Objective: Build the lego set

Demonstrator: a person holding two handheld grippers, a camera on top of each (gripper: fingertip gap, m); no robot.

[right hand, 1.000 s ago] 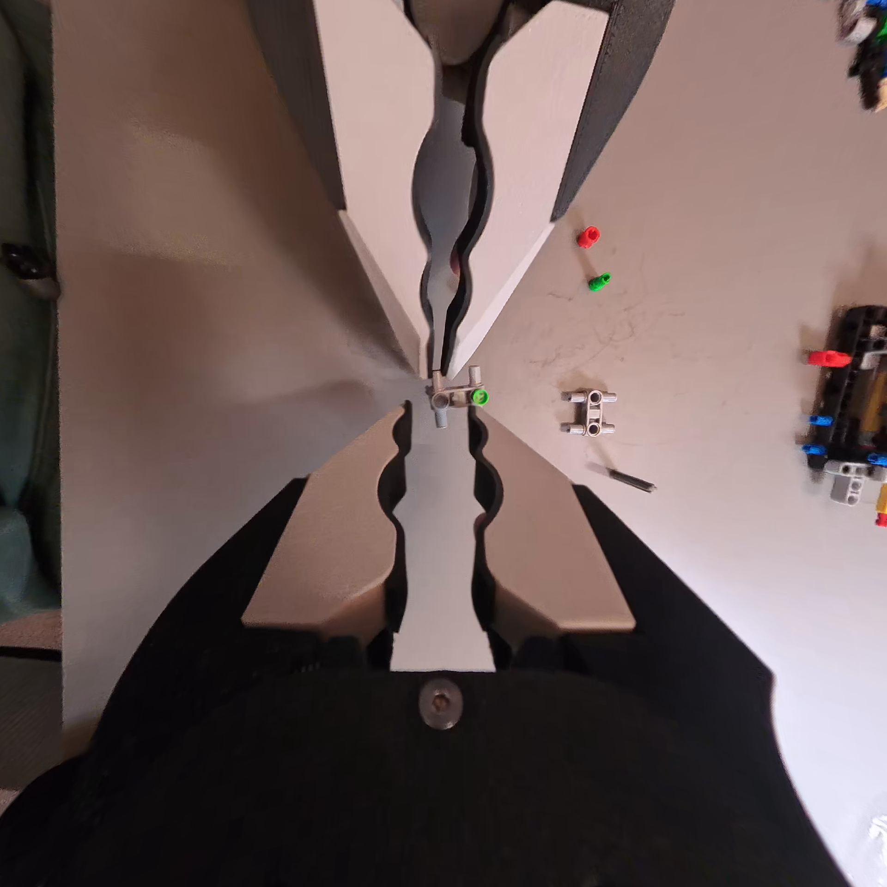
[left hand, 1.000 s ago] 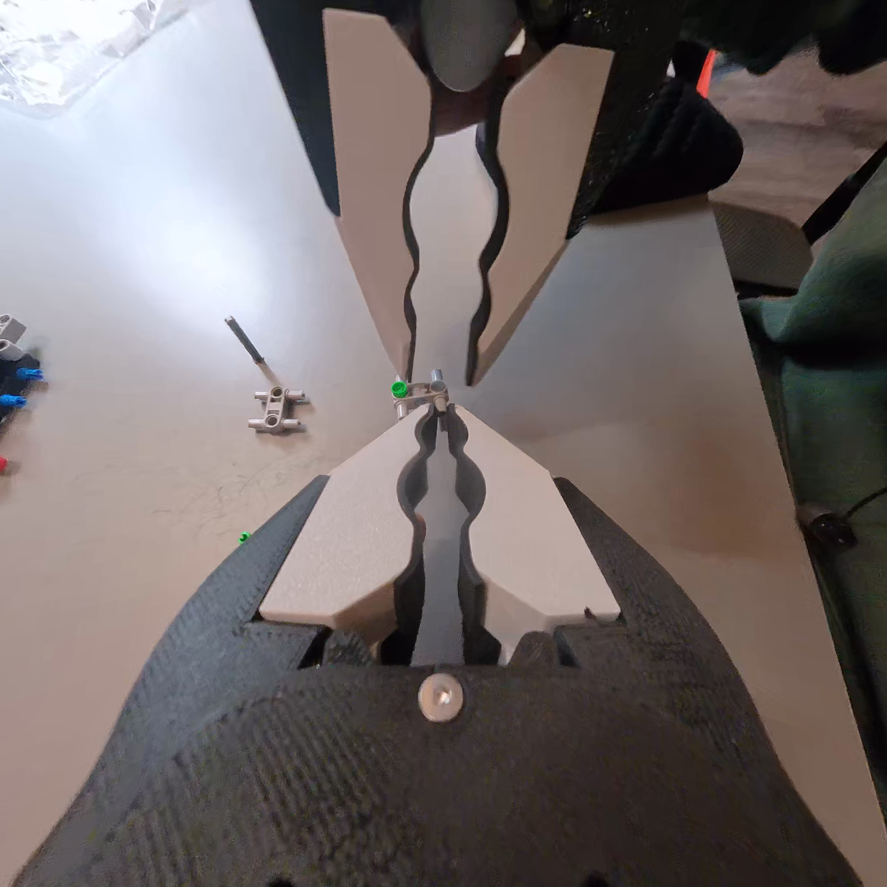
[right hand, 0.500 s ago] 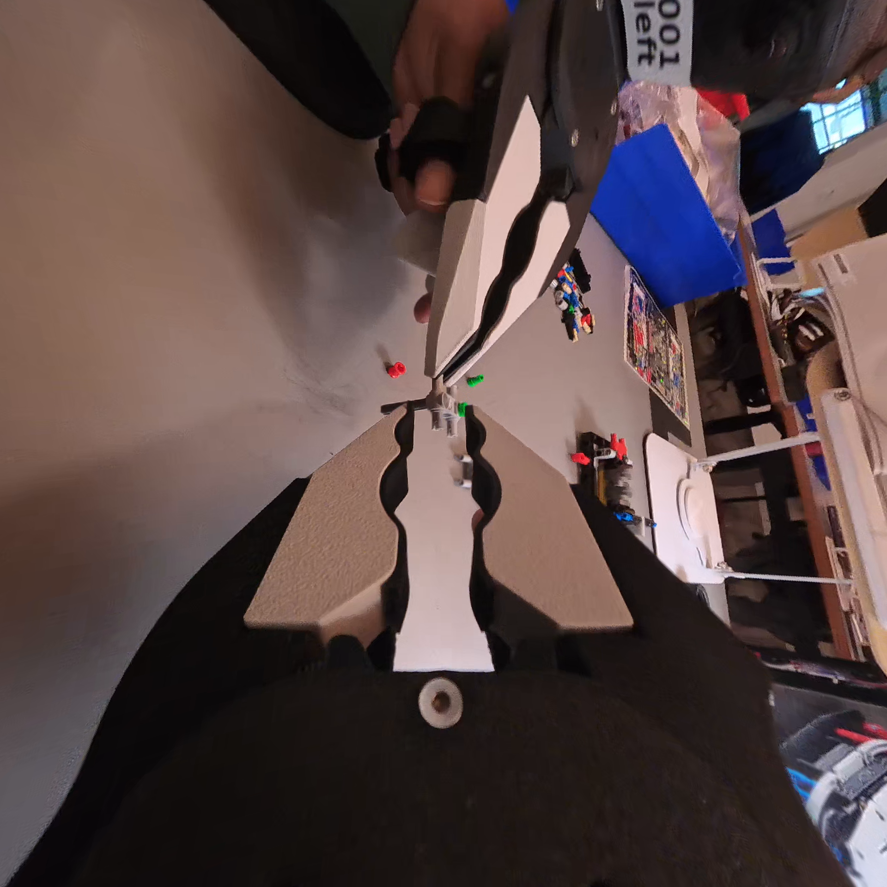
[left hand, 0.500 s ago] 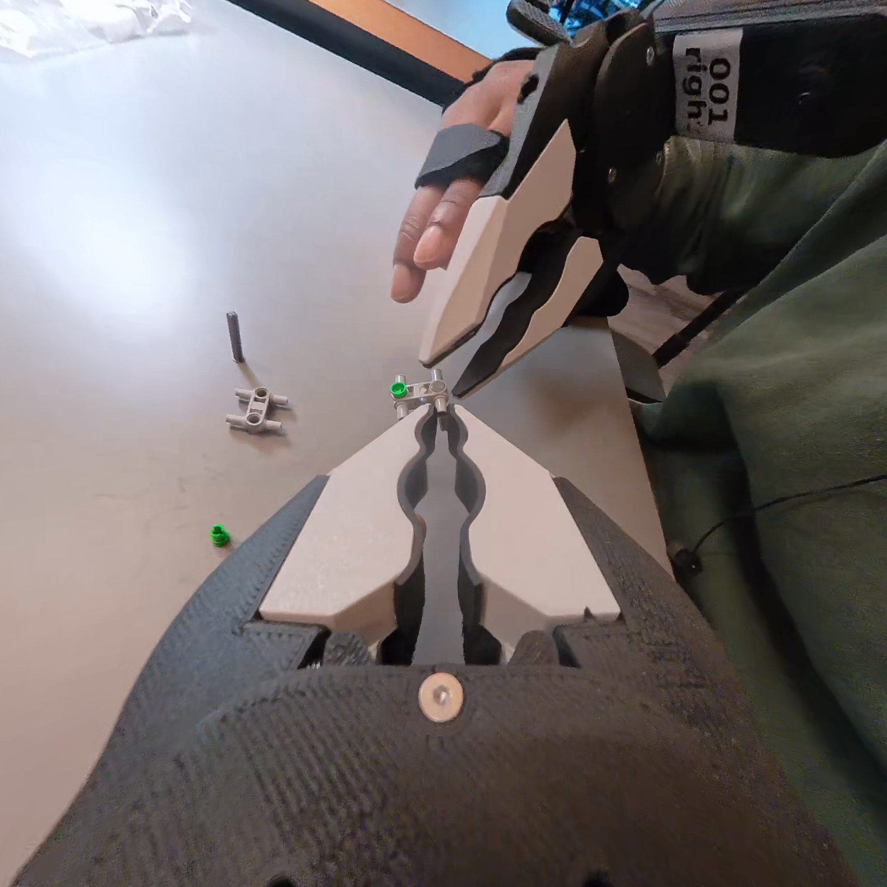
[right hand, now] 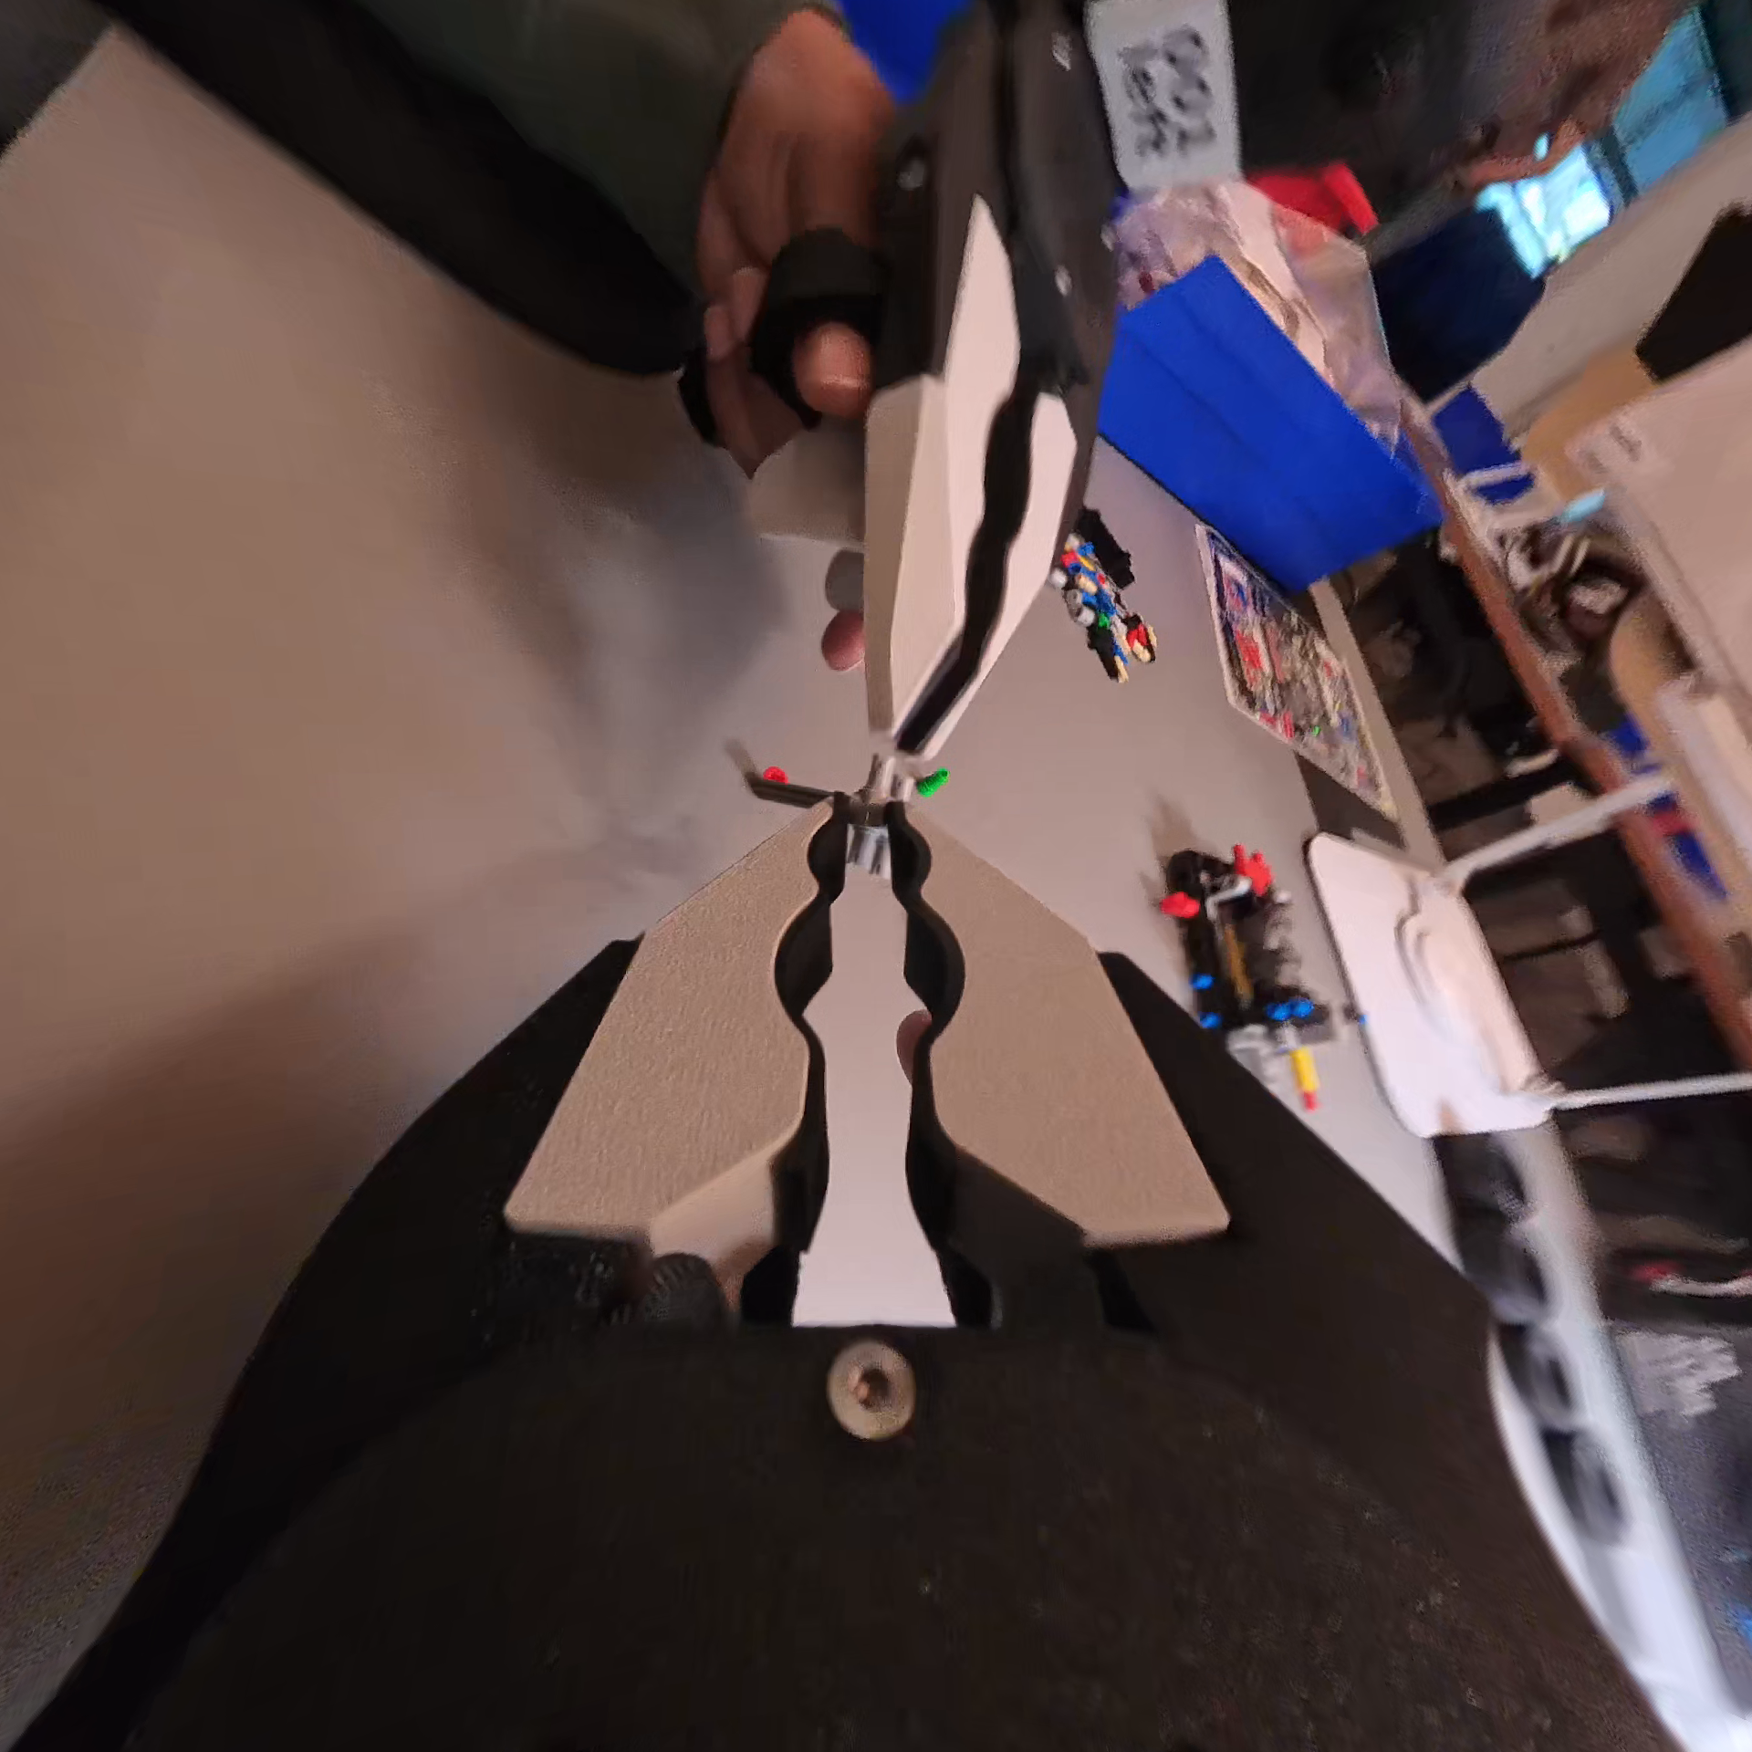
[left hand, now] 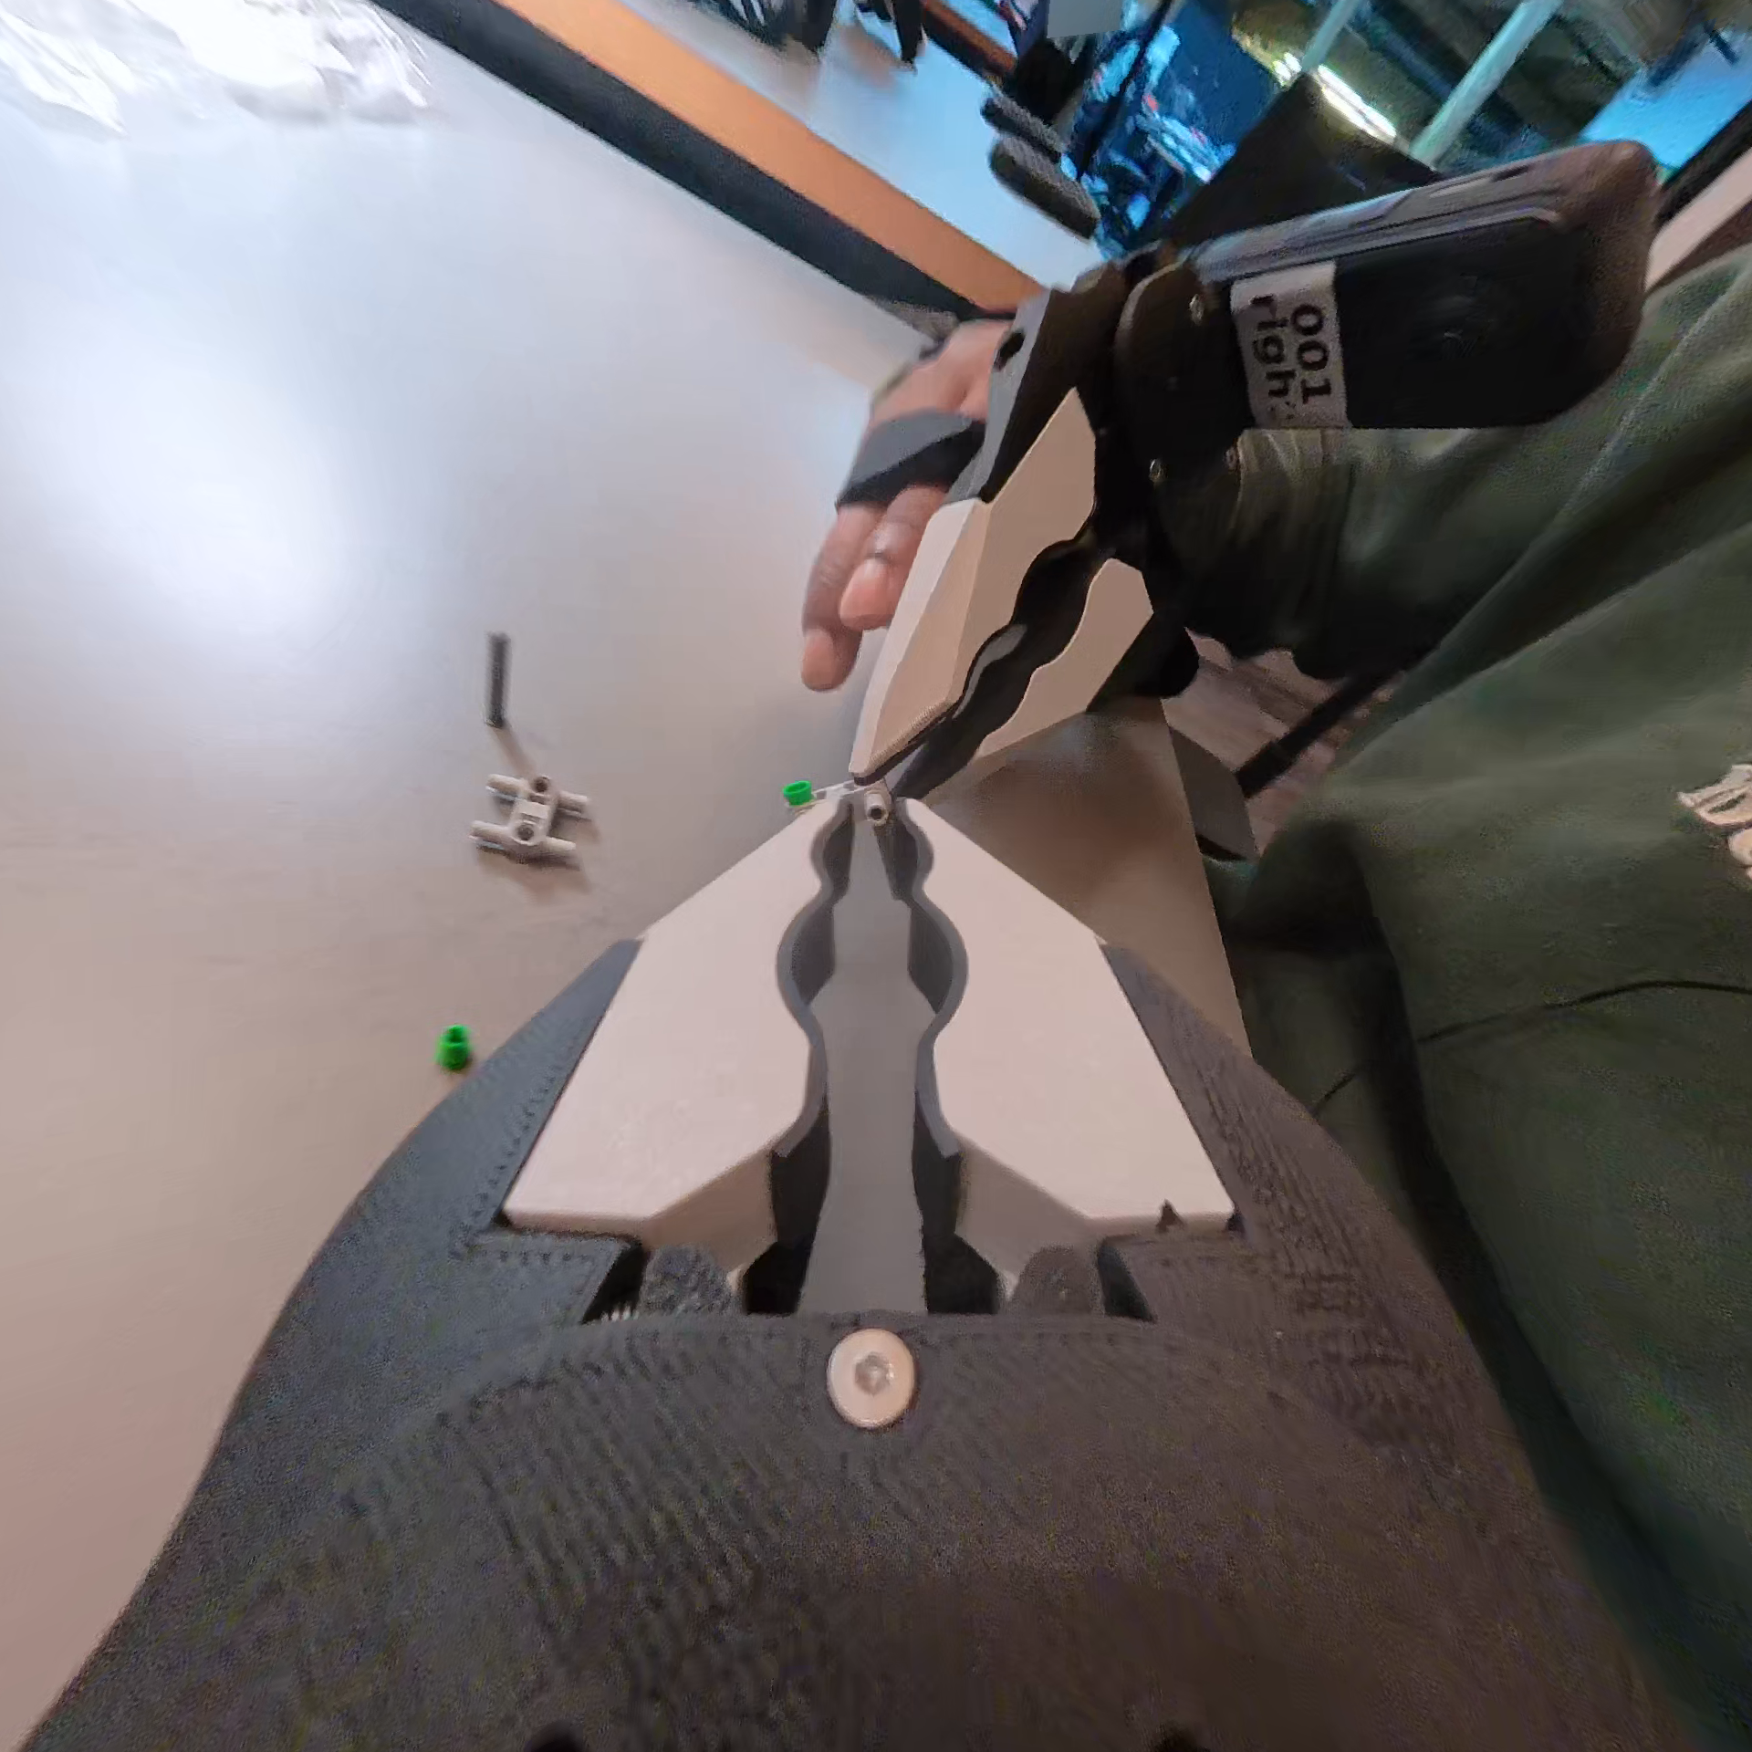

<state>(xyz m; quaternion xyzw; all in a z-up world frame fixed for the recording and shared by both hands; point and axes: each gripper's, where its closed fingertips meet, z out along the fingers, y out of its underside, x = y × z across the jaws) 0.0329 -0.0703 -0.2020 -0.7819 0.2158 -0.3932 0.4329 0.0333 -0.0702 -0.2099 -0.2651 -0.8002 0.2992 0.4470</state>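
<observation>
A small grey connector piece point(left hand: 874, 809) with a green pin point(left hand: 796, 792) on its left end is held above the table between both grippers. My left gripper point(left hand: 858, 823) is shut on it from below. My right gripper point(left hand: 880, 773) comes in from the upper right, jaws together on the same piece. In the right wrist view the grey piece point(right hand: 867, 842) sits between the tips of my right gripper point(right hand: 863, 823), and my left gripper point(right hand: 896, 749) reaches down onto it from above.
On the table lie a grey H-shaped connector point(left hand: 531, 820), a dark axle point(left hand: 497, 678), a loose green pin point(left hand: 453, 1048) and a red pin point(right hand: 775, 775). A part-built black assembly point(right hand: 1242, 958), a pile of loose pieces point(right hand: 1104, 607), a booklet point(right hand: 1289, 664) and a blue box point(right hand: 1242, 427) lie farther off.
My right gripper's jaws have closed in on the grey piece. Both grippers have tilted from looking straight down to a slanted view across the table, still holding the piece between them.
</observation>
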